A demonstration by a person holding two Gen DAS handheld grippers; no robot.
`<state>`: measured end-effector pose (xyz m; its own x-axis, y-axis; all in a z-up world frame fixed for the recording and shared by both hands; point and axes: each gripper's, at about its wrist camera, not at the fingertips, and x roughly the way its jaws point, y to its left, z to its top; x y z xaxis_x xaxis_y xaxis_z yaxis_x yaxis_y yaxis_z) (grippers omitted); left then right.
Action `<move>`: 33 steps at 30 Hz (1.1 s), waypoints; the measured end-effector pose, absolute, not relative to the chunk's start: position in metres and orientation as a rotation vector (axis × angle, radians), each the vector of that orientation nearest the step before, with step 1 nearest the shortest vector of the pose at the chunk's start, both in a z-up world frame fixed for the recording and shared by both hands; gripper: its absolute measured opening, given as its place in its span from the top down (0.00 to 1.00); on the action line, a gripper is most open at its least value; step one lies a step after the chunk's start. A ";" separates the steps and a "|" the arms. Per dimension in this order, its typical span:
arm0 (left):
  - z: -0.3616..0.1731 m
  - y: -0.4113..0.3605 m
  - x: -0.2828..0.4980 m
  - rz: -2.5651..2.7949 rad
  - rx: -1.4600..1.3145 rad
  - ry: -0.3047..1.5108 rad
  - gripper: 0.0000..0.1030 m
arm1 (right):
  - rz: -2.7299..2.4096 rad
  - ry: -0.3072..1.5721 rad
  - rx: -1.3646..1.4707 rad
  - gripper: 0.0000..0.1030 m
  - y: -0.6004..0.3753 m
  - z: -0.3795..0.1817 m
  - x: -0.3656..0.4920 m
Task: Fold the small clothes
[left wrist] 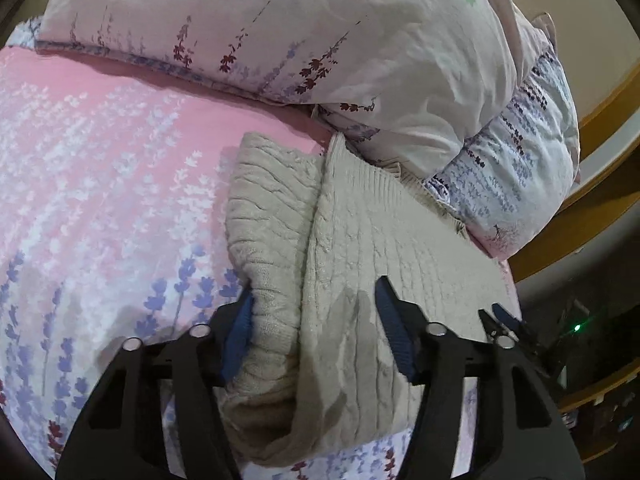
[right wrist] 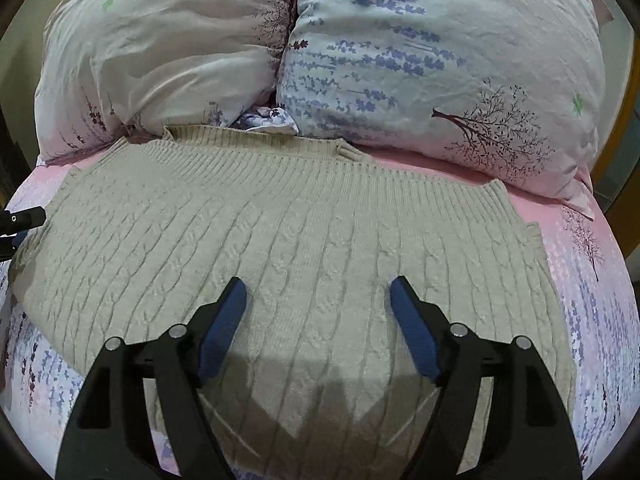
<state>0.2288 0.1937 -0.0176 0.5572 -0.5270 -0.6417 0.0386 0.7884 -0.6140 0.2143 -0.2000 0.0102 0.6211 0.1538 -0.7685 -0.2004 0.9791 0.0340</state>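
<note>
Beige knit sweater [right wrist: 288, 240] flat on bed [right wrist: 592, 280]. Left gripper [left wrist: 316, 320] jaws apart, straddling folded sleeve [left wrist: 264, 240]. Right gripper [right wrist: 316, 316] jaws apart over sweater.

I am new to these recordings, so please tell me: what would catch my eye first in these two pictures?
First, the beige cable-knit sweater, spread across the pink floral bedsheet, with one side already folded over in the left view. Behind it, two large pillows lean against each other. In the foreground, the open left claw straddles the folded edge, while the open right claw hovers over the sweater's middle.
</note>
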 end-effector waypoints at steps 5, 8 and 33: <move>-0.022 0.192 0.232 -0.345 -0.631 0.950 0.67 | 0.206 0.874 -0.046 0.26 -0.203 0.012 0.211; -0.021 0.187 0.234 -0.330 -0.631 0.960 0.75 | 0.211 0.874 -0.042 0.26 -0.201 0.011 0.212; 0.057 -0.049 0.260 -0.874 -0.645 0.855 0.81 | 0.216 0.857 0.031 0.25 -0.278 0.024 0.179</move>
<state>0.2604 -0.0485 0.0568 0.3645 -0.8555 -0.3677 0.3866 0.4983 -0.7761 0.1794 -0.2778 0.0238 0.6343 0.2017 -0.7463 -0.1769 0.9776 0.1139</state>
